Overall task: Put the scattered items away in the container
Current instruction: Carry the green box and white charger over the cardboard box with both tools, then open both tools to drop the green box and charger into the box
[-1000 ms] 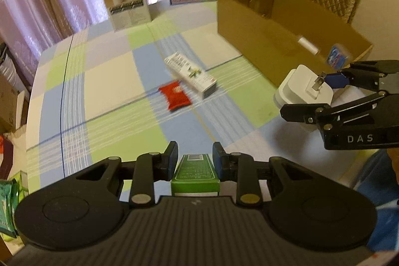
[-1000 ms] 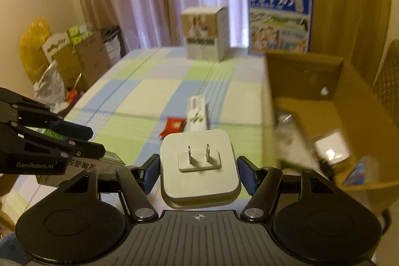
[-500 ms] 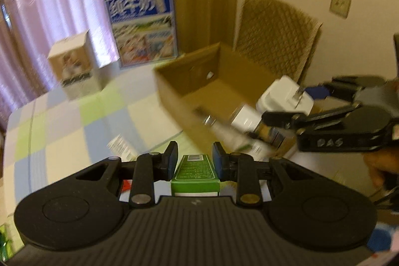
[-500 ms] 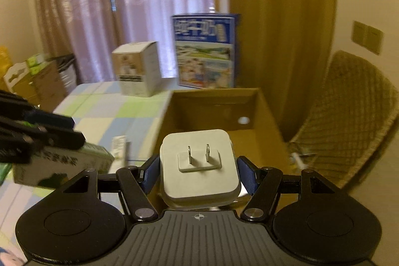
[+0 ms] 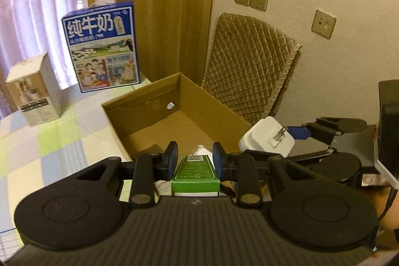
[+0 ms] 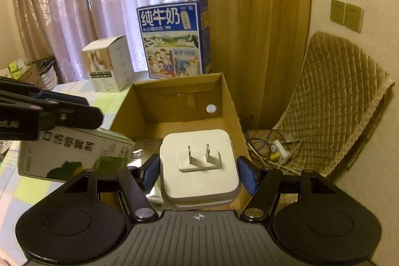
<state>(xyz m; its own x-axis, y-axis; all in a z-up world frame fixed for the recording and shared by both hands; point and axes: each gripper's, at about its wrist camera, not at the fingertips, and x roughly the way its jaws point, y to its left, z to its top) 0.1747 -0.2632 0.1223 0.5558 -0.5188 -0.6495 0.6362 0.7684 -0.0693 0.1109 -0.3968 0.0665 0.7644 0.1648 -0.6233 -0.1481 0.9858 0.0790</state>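
While both grippers tilt down over the cardboard box (image 5: 214,104), each grips its item.

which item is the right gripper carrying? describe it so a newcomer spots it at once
Find the open cardboard box on the checked tablecloth. Just in front of it, the right gripper clamps a white square plug adapter, two metal prongs facing the camera. The neighbouring green-and-white carton is printed; the adapter is plain.

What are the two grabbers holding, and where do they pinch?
Left gripper pinches the small green-and-white box by its long sides; right gripper squeezes the white square plug adapter by opposite sides.
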